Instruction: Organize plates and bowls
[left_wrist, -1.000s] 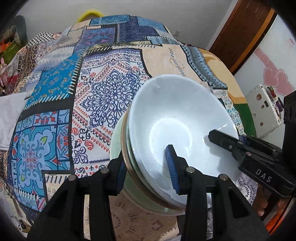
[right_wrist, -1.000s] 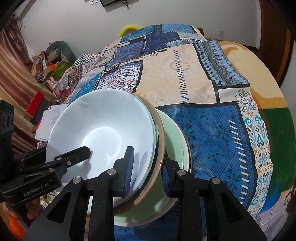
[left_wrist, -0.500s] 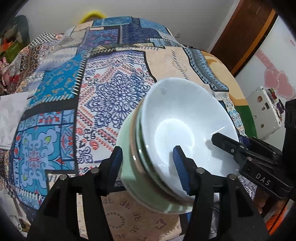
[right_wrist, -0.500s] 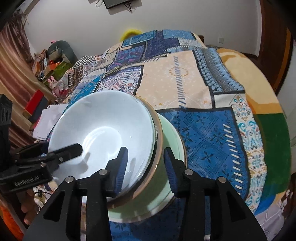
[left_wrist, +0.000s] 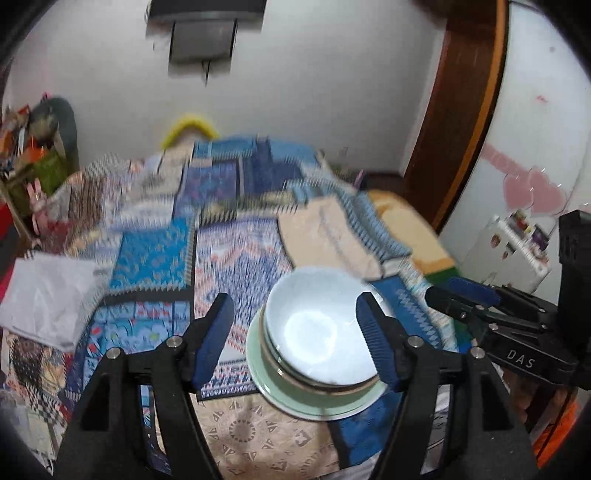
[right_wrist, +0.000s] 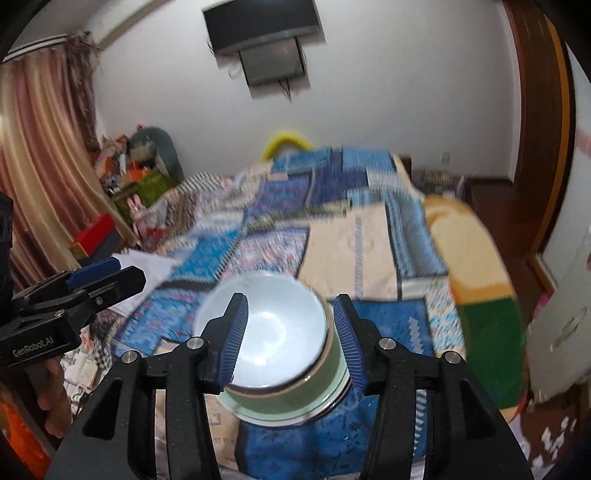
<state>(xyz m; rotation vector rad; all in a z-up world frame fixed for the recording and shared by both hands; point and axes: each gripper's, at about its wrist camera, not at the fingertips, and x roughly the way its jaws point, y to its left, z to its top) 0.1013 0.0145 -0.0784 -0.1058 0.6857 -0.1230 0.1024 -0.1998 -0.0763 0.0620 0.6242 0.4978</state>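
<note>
- The stack of dishes (left_wrist: 317, 354) rests on the patchwork bedspread (left_wrist: 155, 254) of the bed, in the lower middle of the left wrist view; in the right wrist view it sits at lower centre (right_wrist: 280, 354).
- On top is a white bowl (left_wrist: 314, 325), its hollow facing up. Under it is at least one more bowl with a brownish rim, and at the bottom a pale green dish (left_wrist: 280, 397) whose rim juts out on the near side. From the right wrist view the green piece (right_wrist: 317, 376) shows a tall side wall.
- The left hand-held gripper (left_wrist: 295, 339) has its blue-padded fingers spread wide. The left finger stands clear of the stack over the bedspread; the right one overlaps the white bowl's right edge in the frame, and contact cannot be told.
- The right hand-held gripper (right_wrist: 288, 339) is also spread, one finger on each side of the stack as seen; neither visibly presses on it.
- Each camera sees the other tool: the right one at the right edge of the left view (left_wrist: 458, 299), the left one at the left edge of the right view (right_wrist: 107, 277).
- A white cloth (left_wrist: 48, 295) lies on the bed at the left of the left wrist view.
- A dark screen (right_wrist: 262, 29) hangs on the white wall at the top; pink curtains (right_wrist: 40, 155) fill the upper left.
- Both frames are blurred over the bedspread.
</note>
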